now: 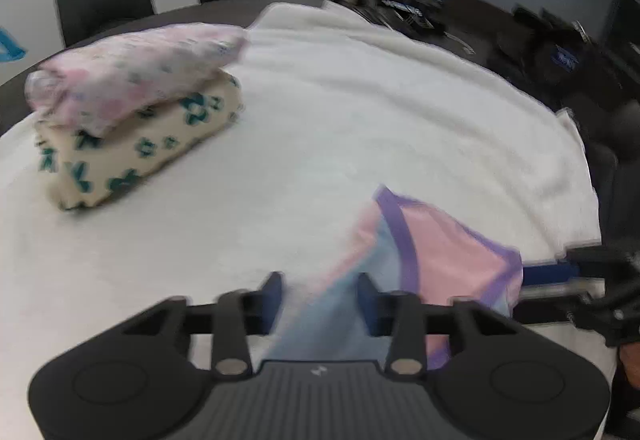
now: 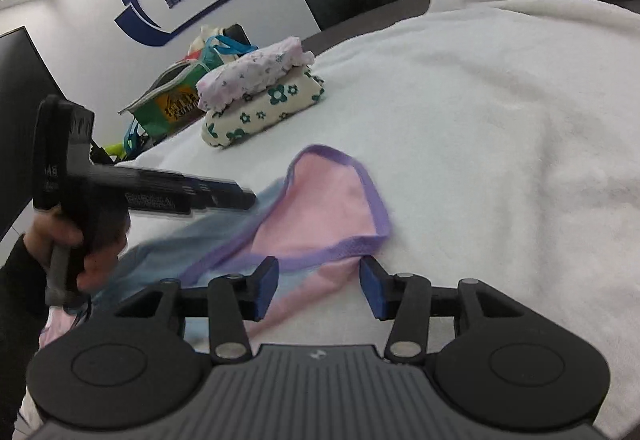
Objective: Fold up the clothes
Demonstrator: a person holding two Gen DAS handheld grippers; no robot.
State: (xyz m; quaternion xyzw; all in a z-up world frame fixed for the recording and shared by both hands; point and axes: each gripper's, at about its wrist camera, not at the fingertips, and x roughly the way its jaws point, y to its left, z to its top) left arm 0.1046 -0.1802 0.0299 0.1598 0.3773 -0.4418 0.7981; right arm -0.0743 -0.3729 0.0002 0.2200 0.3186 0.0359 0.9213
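In the left wrist view, the left gripper [image 1: 318, 296] is seen with its fingers apart, and blurred pale-blue cloth of the pink and blue garment [image 1: 440, 252] passes between them; no pad is seen pressing on it, so the cloth is judged not to be clamped. The garment, edged in purple binding, is spread on the white towel [image 1: 360, 99] that covers the worktop, near the camera. Well apart from it, on the far left, a floral pink folded piece [image 1: 132, 71] is stacked on a cream folded piece with green flowers [image 1: 136, 155]. The right gripper [image 1: 560, 276] is glimpsed at the right edge.

In the right wrist view, the right gripper [image 2: 319, 290] is held with fingers apart, straddling the purple-bound edge of the garment without gripping it. The left gripper is seen side-on, held in a hand [image 2: 80, 240], its tips over the blue part. A coloured bag [image 2: 176, 99] stands behind the stack.

For a neat fold, both edges should probably be pinched on the binding before lifting, so the layers are kept aligned.
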